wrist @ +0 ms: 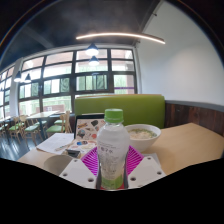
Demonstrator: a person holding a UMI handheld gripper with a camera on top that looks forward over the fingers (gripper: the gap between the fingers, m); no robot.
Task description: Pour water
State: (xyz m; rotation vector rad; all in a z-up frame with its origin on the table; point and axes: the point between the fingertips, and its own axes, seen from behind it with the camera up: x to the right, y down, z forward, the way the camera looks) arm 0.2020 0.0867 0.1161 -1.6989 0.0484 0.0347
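Note:
A clear plastic bottle (112, 148) with a green cap and a green and white label stands upright between my gripper's (112, 168) two fingers. The magenta pads (90, 163) press on both sides of the bottle, so the gripper is shut on it. A white bowl (142, 135) sits on the light table (190, 145) just beyond the bottle, a little to the right. The bottle's base is hidden below the fingers.
A paper menu or booklet (86, 128) and a white napkin (55, 144) lie left of the bowl. A green bench back (140, 108) stands behind the table. Large windows (75, 80) and other tables and chairs (30, 125) fill the room at the left.

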